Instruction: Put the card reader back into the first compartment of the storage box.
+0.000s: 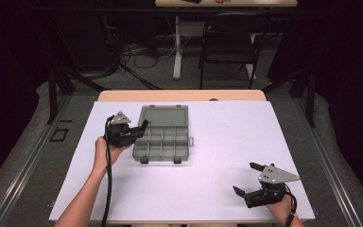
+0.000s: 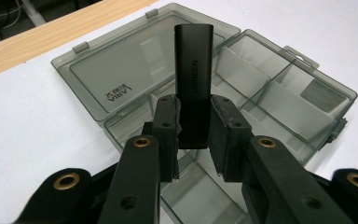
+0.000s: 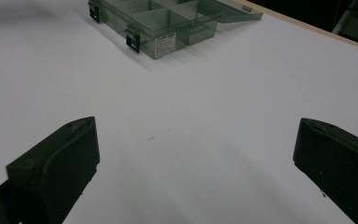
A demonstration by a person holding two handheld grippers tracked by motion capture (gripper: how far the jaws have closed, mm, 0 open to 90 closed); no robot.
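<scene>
Black, flat and oblong, the matte plastic stick (image 2: 193,84) with pale lettering down its face stands nearly upright, pinched low on its body between the two fingers (image 2: 165,135) of the left gripper (image 2: 193,135); its rounded upper end rises free above them. In the left gripper view the stick hangs over the smoke-grey translucent plastic compartment box (image 2: 279,100), above the row of cells nearest the hinge, without visibly touching any divider. The box's lid (image 2: 121,79) lies swung fully back, flat on the sheet, with mirrored lettering showing through it. In the high view the left gripper (image 1: 139,130) sits at the box's left edge, held in the person's left hand (image 1: 105,150), its black cable (image 1: 108,189) trailing along the forearm toward the bottom of the view. The box (image 1: 163,142) rests on the white sheet (image 1: 217,142) covering the wooden tabletop (image 1: 179,95), left of centre, with two dark latches on its near wall. The right gripper (image 1: 246,178) lies well apart from the box, near the sheet's near right corner, held in the right hand (image 1: 280,208); its fingers (image 3: 60,163) are spread wide with nothing between them, bare white sheet showing in the gap. Beyond the tabletop stand a dark folding chair (image 1: 229,45) and loose cables on a grey floor (image 1: 137,52).
</scene>
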